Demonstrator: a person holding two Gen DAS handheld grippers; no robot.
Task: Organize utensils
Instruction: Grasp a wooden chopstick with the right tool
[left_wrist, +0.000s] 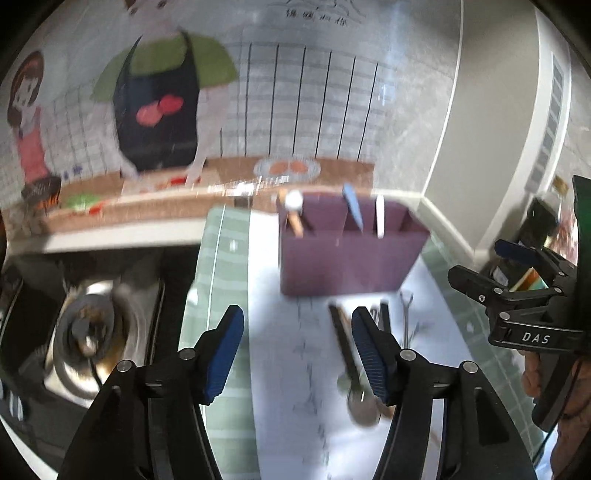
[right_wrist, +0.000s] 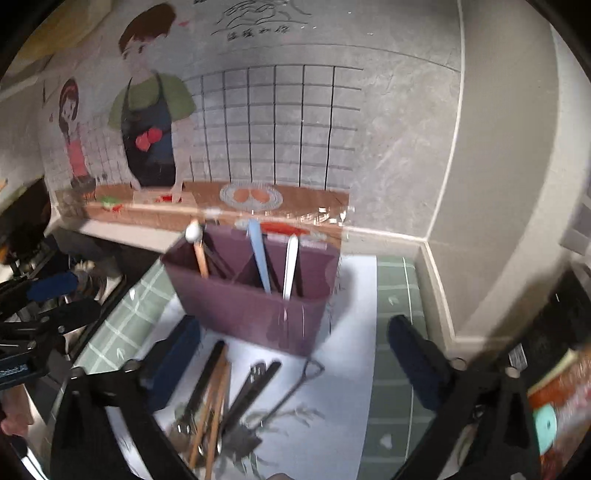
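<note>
Your left gripper and right gripper — both released, empty — hover over loose utensils just before the caddy; bare paper lies rightward.

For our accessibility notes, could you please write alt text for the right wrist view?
The open right gripper hovers over loose utensils on white paper, before a purple holder containing a blue spoon, white spoon and wooden-handled utensil.
</note>
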